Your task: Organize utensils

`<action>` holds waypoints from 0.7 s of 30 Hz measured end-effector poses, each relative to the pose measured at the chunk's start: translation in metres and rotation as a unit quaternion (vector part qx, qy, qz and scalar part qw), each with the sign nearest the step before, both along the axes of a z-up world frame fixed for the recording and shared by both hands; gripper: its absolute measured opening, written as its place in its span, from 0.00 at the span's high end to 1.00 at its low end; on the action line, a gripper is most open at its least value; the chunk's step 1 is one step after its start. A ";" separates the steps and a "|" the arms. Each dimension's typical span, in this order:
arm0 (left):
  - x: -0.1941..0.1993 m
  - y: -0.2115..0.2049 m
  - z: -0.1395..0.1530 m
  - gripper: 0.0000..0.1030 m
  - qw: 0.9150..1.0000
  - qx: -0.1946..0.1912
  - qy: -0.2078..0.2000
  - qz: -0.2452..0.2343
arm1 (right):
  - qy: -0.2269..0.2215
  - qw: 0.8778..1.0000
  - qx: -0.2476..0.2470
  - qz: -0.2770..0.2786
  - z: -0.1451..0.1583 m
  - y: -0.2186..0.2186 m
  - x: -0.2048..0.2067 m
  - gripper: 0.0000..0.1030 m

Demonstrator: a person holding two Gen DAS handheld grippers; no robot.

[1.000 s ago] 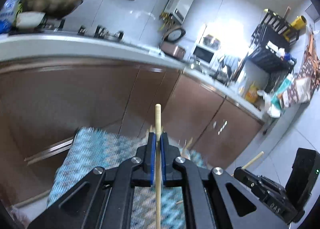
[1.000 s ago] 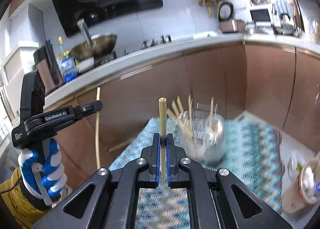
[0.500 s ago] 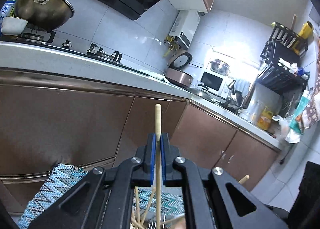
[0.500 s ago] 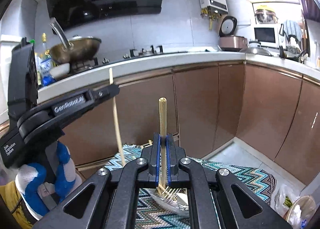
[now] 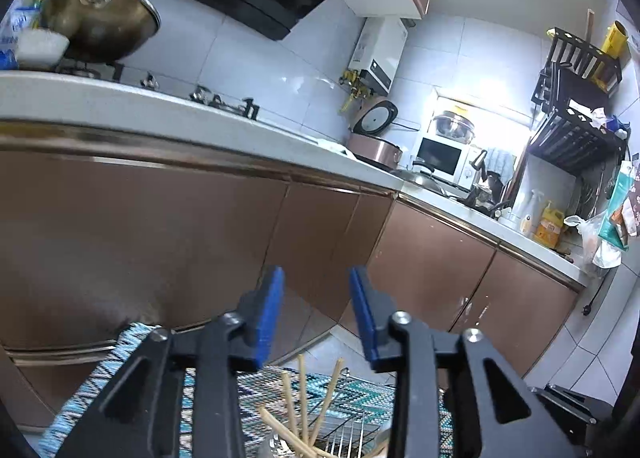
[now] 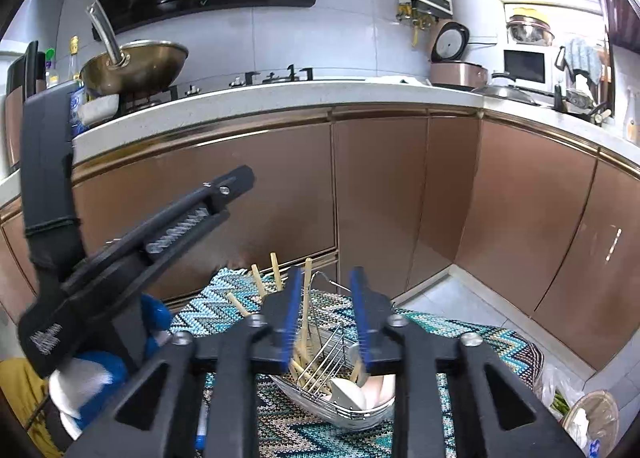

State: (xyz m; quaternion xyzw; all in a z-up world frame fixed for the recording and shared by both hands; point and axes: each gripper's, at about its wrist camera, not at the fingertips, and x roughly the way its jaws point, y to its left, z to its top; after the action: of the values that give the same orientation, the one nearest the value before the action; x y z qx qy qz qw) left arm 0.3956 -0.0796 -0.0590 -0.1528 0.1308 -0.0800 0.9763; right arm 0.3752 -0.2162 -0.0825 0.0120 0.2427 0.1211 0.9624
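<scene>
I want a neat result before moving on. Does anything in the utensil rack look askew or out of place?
Yes. The chopsticks in the wire rack lean at different angles, fanned out and crossing instead of standing together. The rack sits on a zigzag mat on the floor, which is odd for kitchen utensils. Nothing looks spilled or broken.
</scene>
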 end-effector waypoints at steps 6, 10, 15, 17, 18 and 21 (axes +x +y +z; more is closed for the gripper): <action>-0.039 0.017 0.031 0.54 1.000 0.028 -0.008 0.010 | -0.016 1.000 0.010 -0.012 0.021 0.001 -0.030 0.62; -0.076 0.029 0.055 0.47 0.999 0.038 -0.017 0.013 | -0.034 0.999 0.016 -0.022 0.040 0.002 -0.062 0.51; -0.126 0.036 0.079 0.44 0.998 0.062 -0.030 0.015 | -0.055 0.998 0.017 -0.032 0.057 0.006 -0.103 0.42; -0.150 0.036 0.088 0.44 0.996 0.076 -0.037 0.015 | -0.064 0.997 0.015 -0.035 0.063 0.009 -0.121 0.35; -0.160 0.036 0.092 0.43 0.996 0.082 -0.039 0.013 | -0.069 0.997 0.013 -0.037 0.065 0.011 -0.131 0.33; -0.185 0.038 0.097 0.42 0.995 0.091 -0.039 0.011 | -0.083 0.996 0.006 -0.046 0.072 0.014 -0.155 0.26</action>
State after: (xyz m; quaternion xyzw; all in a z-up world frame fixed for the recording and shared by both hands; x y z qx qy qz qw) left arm 0.2111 -0.0417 0.0382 -0.0610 0.0974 -0.0626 0.9914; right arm 0.2198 -0.2021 -0.0109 0.0186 0.1610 0.0790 0.9836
